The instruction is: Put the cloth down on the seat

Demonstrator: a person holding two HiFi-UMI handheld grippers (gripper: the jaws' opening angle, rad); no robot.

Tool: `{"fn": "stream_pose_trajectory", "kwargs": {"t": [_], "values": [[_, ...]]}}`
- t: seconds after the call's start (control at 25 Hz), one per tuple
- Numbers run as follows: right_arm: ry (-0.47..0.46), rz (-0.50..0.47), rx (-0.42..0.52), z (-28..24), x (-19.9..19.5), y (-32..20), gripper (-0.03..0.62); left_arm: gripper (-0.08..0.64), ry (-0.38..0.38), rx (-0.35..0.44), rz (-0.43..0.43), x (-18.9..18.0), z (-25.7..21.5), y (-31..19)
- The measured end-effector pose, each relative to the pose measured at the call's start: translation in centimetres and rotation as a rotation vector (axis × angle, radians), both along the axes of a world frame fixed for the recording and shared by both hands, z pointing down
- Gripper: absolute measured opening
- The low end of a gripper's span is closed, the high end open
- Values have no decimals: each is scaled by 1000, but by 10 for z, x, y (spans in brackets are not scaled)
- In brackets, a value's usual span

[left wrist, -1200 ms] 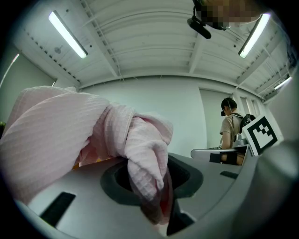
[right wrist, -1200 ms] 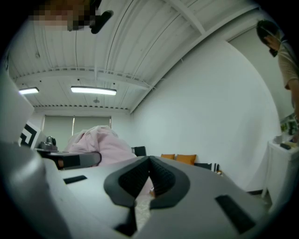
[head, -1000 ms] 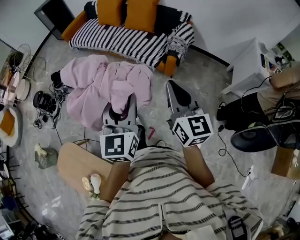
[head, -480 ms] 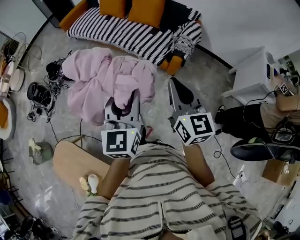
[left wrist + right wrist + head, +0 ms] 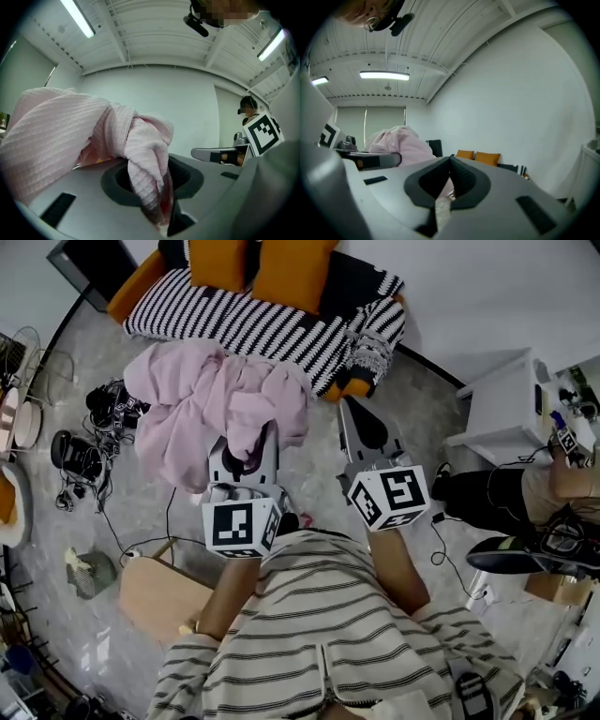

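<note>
Clenching a fold of the pink cloth, the left claw holds it bunched ahead of itself, short of the striped sofa seat beyond. Beside it, the right claw is pinched together on nothing.

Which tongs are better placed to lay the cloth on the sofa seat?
Left: the left tongs grip the pink cloth, just short of the striped sofa; the right tongs are shut and empty.

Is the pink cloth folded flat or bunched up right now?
Bunched up. The pink cloth hangs crumpled from the left gripper, whose jaws pinch a twisted wad of it; no neat fold shows.
</note>
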State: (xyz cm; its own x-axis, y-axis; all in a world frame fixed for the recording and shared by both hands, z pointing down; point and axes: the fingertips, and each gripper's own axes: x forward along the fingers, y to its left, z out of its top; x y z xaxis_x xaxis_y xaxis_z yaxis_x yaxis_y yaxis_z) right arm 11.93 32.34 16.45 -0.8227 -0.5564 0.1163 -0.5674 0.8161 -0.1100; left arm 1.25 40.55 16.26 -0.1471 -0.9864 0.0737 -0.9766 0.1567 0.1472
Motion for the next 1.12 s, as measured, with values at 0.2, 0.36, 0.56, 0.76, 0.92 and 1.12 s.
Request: {"fn": "stream_pose_trajectory", "kwargs": {"t": [0.2, 0.36, 0.56, 0.76, 0.92, 1.12], "values": [[12, 38, 3, 3, -39, -30, 14, 123, 16, 3, 33, -42, 4, -32], [24, 79, 12, 8, -60, -48, 14, 123, 30, 1, 71, -65, 12, -55], [48, 103, 5, 15, -71, -66, 14, 123, 58, -9, 96, -78, 22, -79], [70, 105, -2, 23, -80, -93, 14, 123, 76, -21, 106, -85, 32, -108], [59, 103, -4, 28, -85, -126, 14, 123, 68, -34, 104, -88, 40, -140], [36, 89, 6, 22, -104, -183, 14, 123, 51, -38, 98, -100, 35, -193]]}}
